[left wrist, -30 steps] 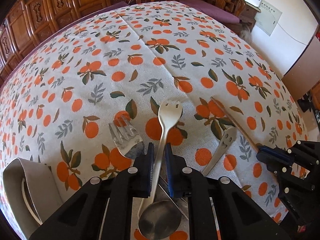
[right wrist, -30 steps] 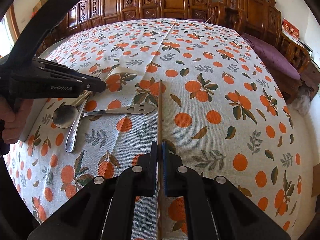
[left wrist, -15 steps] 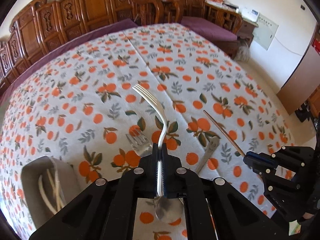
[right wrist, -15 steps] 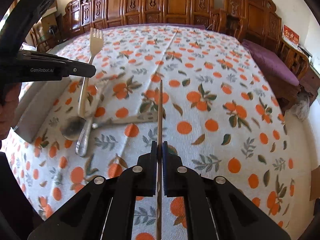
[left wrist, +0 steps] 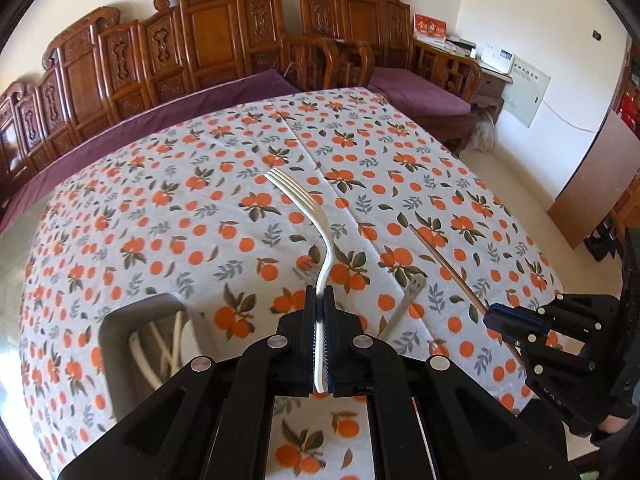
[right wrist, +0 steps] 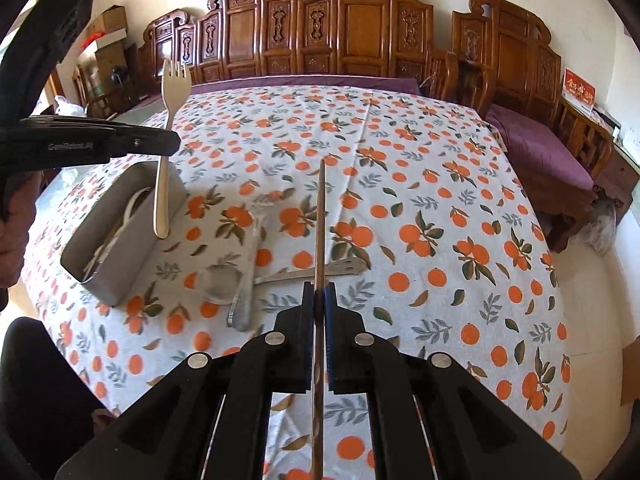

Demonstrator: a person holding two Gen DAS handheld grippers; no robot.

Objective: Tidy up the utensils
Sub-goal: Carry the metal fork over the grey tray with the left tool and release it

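Note:
My left gripper [left wrist: 319, 300] is shut on the handle of a steel fork [left wrist: 316, 216], which hangs in the air, tines pointing up and away. In the right wrist view this fork [right wrist: 170, 120] hangs by the left gripper [right wrist: 172, 142] just above the near end of a grey utensil box [right wrist: 136, 276]. My right gripper [right wrist: 319, 296] is shut on a brown chopstick [right wrist: 320, 216], lifted off the cloth. On the table lie a spoon [right wrist: 220, 284], another fork [right wrist: 256, 216] and a slotted steel utensil [right wrist: 320, 272].
The table has an orange-print cloth [right wrist: 440, 200]. The grey box [left wrist: 108, 320] holds white utensils. Carved wooden benches with purple cushions [right wrist: 540, 152] ring the far and right sides. A person's hand [right wrist: 16, 216] holds the left gripper.
The left gripper closed on the fork's handle and lifted it off the table. The right gripper rose with the chopstick. Both views now look from higher up.

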